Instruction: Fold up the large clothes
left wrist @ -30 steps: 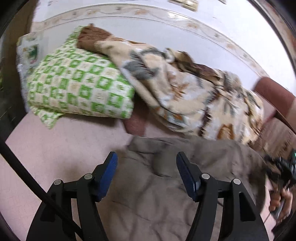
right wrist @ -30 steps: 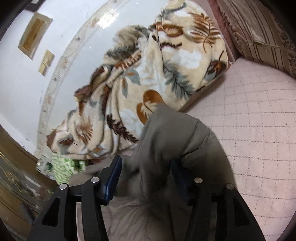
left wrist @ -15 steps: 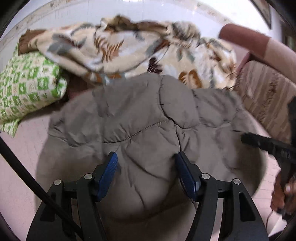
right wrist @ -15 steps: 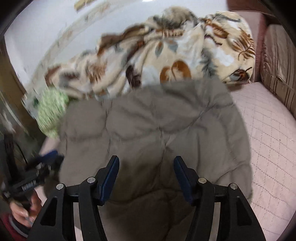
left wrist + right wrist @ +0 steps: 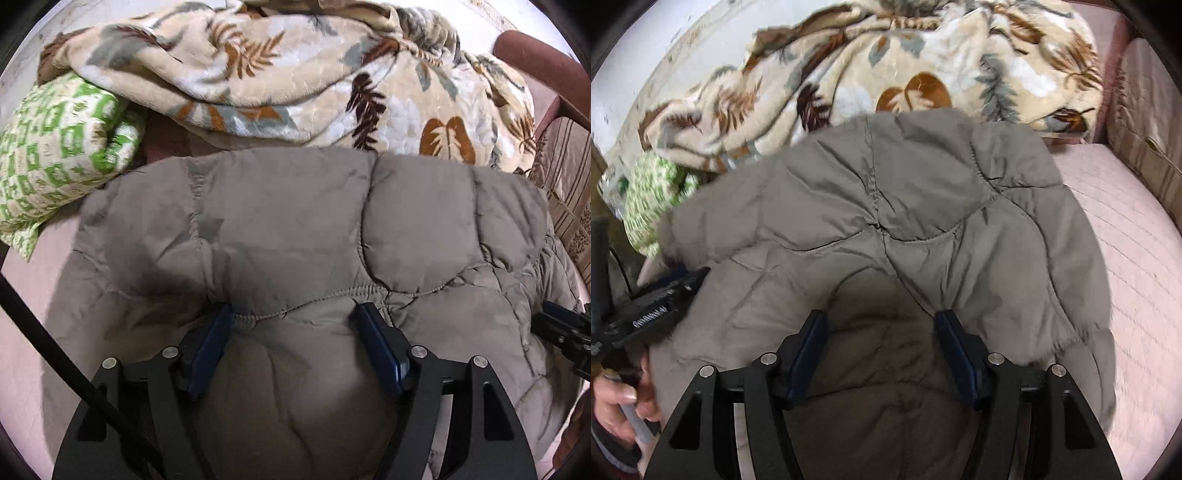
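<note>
A puffy grey-brown quilted jacket [image 5: 295, 221] lies spread on a pink bed and fills the middle of both views [image 5: 905, 192]. My left gripper [image 5: 295, 310] hovers low over its near part. Its jaws are opening, with a bulge of jacket between the blue pads and no visible pinch. My right gripper [image 5: 881, 315] is open over the jacket's near edge, with shadowed fabric under its fingers. Each gripper shows at the edge of the other's view: the right gripper [image 5: 565, 332] and the left gripper [image 5: 657, 306], the latter with a hand [image 5: 617, 402] on its handle.
A leaf-patterned beige blanket [image 5: 295, 74] is heaped behind the jacket [image 5: 886, 66]. A green-and-white pillow [image 5: 55, 147] lies at the left. Pink quilted mattress [image 5: 1126, 258] shows to the right, with a striped cushion [image 5: 569, 177] at the far right. A black cable [image 5: 55, 350] crosses the left wrist view.
The right gripper let go of the bunched jacket, which now lies spread flat. Both grippers have sunk closer over it. The left jaws stand a little wider.
</note>
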The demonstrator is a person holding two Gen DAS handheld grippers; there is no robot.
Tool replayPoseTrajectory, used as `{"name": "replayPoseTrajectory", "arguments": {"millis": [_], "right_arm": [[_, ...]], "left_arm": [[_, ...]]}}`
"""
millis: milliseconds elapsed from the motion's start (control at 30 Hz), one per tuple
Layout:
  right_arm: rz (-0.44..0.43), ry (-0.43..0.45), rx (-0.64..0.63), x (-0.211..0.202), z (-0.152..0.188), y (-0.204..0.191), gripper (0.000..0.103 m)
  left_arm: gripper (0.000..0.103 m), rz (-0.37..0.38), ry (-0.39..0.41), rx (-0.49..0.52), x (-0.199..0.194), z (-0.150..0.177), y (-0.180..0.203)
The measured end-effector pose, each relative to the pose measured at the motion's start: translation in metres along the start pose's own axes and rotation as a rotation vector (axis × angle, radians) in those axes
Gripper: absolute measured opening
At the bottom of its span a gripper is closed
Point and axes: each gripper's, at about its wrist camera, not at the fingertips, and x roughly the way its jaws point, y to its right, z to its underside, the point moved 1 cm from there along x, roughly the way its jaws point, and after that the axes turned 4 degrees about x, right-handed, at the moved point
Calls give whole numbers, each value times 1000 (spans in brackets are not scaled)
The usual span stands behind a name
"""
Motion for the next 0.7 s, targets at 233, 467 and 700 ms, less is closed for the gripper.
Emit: {"name": "replayPoseTrajectory", "arguments": {"millis": [233,467,700], "right_arm": [[-84,119,18,-73,62,-6,69],[-68,138,-34,-102,90,-31,69],[9,163,-133,-90,93,-43,69]], "left_arm": [[71,-15,154,49,-90,54,4],[71,-128,167,-35,-138,106,-7],[71,-196,208,-85,-149,103,-28]]}}
